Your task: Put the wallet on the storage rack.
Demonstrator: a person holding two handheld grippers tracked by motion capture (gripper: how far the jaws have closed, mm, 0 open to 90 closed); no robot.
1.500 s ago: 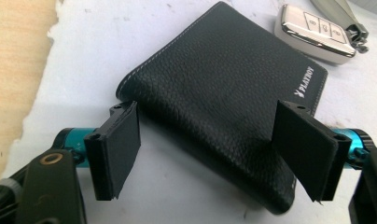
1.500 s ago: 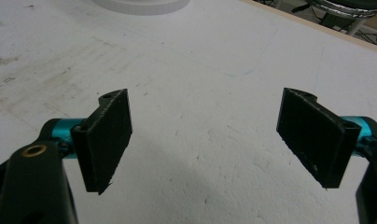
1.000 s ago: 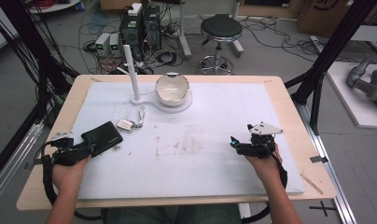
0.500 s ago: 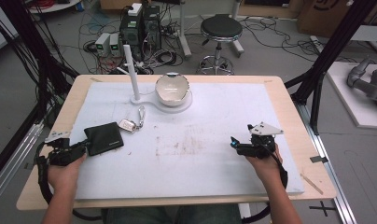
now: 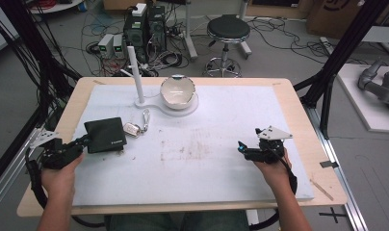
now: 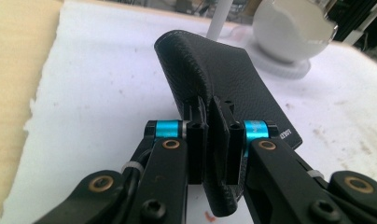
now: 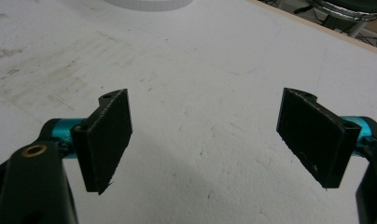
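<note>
White stained mat (image 5: 202, 159) on wooden table (image 5: 298, 110), left tongs (image 6: 209, 140) pinching black wallet (image 6: 224, 79), right tongs (image 7: 205, 140) spread

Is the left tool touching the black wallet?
Touching. In the left gripper view, the left tool has its jaws closed on an edge of the black wallet, pads pressing both sides.

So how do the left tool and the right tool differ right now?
The left tool is shut on the near edge of the black wallet, while the right tool stands wide open with nothing between its pads. In the high view the left tool sits by the table's left edge, touching the wallet; the right tool hovers over bare white mat at the right. Both have black jaws with blue fittings.
</note>
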